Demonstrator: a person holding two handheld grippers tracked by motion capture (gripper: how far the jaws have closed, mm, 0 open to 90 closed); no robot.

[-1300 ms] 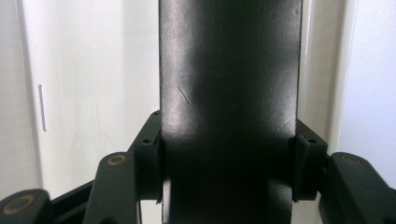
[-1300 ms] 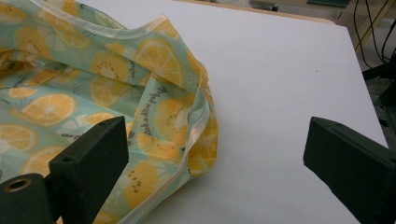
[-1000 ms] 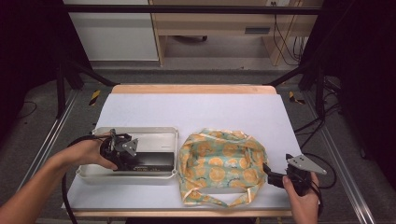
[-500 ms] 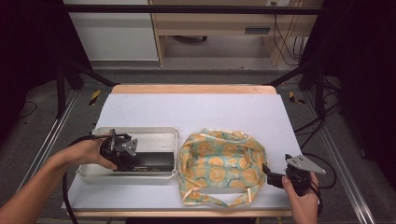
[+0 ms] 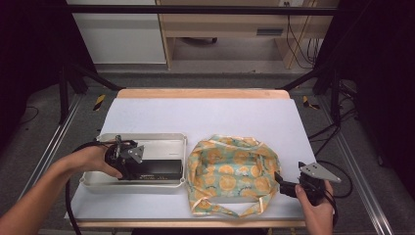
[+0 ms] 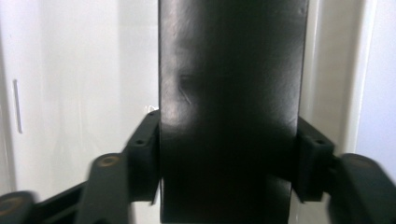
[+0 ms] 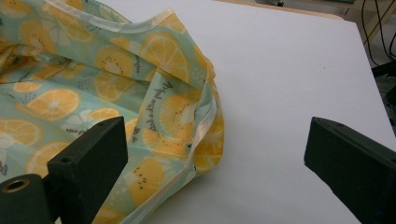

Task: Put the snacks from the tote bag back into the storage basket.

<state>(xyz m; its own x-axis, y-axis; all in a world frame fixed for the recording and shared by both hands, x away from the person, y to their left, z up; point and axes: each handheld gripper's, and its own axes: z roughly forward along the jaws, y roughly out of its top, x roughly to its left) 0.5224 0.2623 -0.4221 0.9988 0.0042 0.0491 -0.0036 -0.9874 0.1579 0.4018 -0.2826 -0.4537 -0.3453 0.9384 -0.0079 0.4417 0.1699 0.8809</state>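
Left gripper (image 5: 128, 161) jaws just opening; black box (image 6: 229, 112) between them, in tray (image 5: 147, 139).

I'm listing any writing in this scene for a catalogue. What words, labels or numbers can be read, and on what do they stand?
Dark cursive writing on the fruit-print bag: several short lines among the orange slices, too small and slanted to read.
Small pale marking on the black box lying in the metal tray: too small to read.
Nothing else carries writing that can be made out.
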